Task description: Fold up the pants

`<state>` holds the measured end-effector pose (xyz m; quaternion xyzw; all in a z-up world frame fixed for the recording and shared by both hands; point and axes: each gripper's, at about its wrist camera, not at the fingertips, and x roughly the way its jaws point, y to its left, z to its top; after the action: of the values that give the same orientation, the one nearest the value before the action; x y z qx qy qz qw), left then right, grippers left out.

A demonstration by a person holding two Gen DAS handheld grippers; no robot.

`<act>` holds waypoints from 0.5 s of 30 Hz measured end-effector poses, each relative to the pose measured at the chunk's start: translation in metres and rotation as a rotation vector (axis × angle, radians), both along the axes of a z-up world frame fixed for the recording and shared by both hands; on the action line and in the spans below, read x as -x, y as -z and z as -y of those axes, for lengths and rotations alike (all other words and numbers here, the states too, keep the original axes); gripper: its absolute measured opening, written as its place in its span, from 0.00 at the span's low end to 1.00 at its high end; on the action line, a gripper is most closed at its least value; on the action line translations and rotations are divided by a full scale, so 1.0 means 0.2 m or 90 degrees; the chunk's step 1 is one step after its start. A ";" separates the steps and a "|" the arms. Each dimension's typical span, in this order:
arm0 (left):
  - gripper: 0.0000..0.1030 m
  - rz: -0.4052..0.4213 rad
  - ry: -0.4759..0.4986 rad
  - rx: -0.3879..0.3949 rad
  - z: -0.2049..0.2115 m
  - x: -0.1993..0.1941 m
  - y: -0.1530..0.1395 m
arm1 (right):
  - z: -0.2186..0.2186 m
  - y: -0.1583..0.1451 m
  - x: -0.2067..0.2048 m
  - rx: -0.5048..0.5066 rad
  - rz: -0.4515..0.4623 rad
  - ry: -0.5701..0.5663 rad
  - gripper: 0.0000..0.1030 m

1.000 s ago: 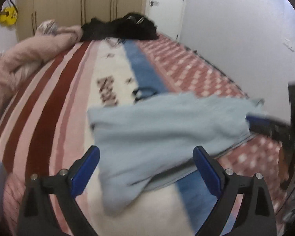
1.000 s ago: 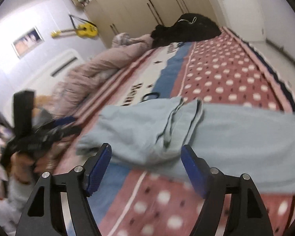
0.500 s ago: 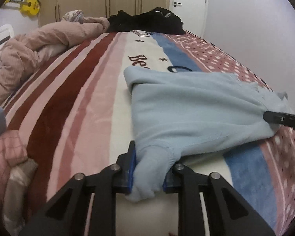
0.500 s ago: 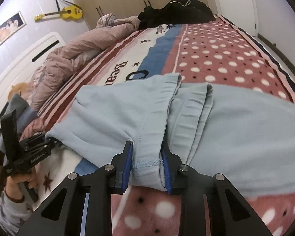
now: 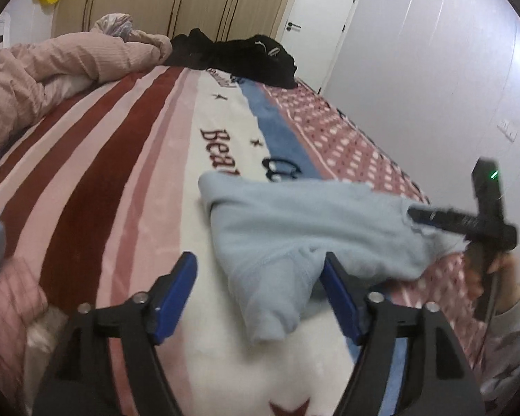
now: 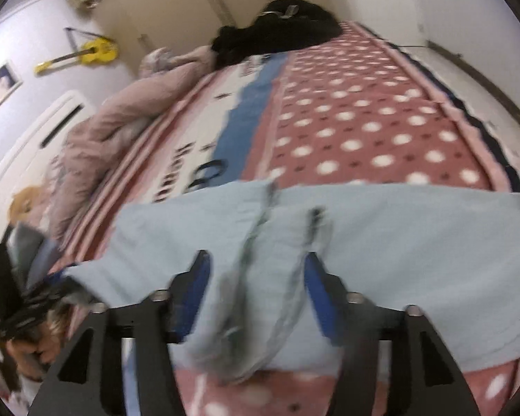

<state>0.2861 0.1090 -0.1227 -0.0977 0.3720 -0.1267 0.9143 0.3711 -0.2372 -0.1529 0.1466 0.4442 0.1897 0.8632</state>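
Bedroom, wardrobe doors along the far wall, white door at the corner, yellow guitar hung on the wall. Most of both views is the bed, covered by a blanket in dark red and pink stripes, a white band with lettering, a blue strip and a red field with white dots. It serves as the folding surface: broad, flat and soft.

Pink quilt bunched at the head end, black clothing heaped beyond it. Both lie well apart from the work area, so the middle of the bed is free.

Pale blue pants lie across the white and blue bands, already doubled at least once, with layered edges visible in the right wrist view. One narrow end points toward the left tool, the other edge toward the right one. Likely each hand took an end so the fold would land square.

Left gripper: jaws parted and opening, the narrow end of the pants lying between them. No pad seems to be pinching, though the cloth comes close to the right-hand pad. Reads as a release after laying the end down.

Right gripper: jaws also parted and opening, folded hem between them, blurred; no clamp evident. From the left wrist view its tip sits at the far edge of the pants, and a hand grips the handle.
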 end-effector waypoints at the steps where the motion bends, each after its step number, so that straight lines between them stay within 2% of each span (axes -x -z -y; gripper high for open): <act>1: 0.69 0.001 0.000 0.009 -0.01 -0.01 0.00 | 0.00 0.03 -0.03 0.016 -0.024 0.004 0.65; 2: 0.69 -0.001 0.000 0.029 -0.02 -0.04 0.00 | 0.00 0.05 -0.05 0.016 -0.039 0.003 0.65; 5: 0.69 -0.006 0.004 0.102 -0.07 -0.07 0.03 | -0.02 0.10 -0.06 -0.047 -0.048 -0.026 0.65; 6: 0.69 -0.009 -0.004 0.099 -0.08 -0.07 0.03 | -0.04 0.10 -0.06 -0.068 -0.043 -0.037 0.65; 7: 0.69 -0.012 -0.009 0.085 -0.08 -0.07 0.04 | -0.06 0.09 -0.06 -0.080 -0.037 -0.045 0.60; 8: 0.69 -0.016 -0.019 0.062 -0.07 -0.08 0.05 | -0.09 0.09 -0.06 -0.075 -0.032 -0.051 0.51; 9: 0.69 -0.023 -0.028 0.041 -0.06 -0.08 0.07 | -0.12 0.08 -0.07 -0.058 -0.028 -0.056 0.18; 10: 0.69 -0.030 -0.032 0.031 -0.06 -0.09 0.10 | -0.15 0.08 -0.07 -0.024 -0.025 -0.056 0.13; 15: 0.69 -0.070 -0.025 0.043 -0.04 -0.12 0.22 | -0.12 0.04 -0.04 0.008 0.007 0.000 0.10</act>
<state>0.3108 0.1177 -0.1674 -0.1426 0.4151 -0.1155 0.8911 0.3794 -0.2122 -0.1601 0.1399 0.4408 0.1877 0.8666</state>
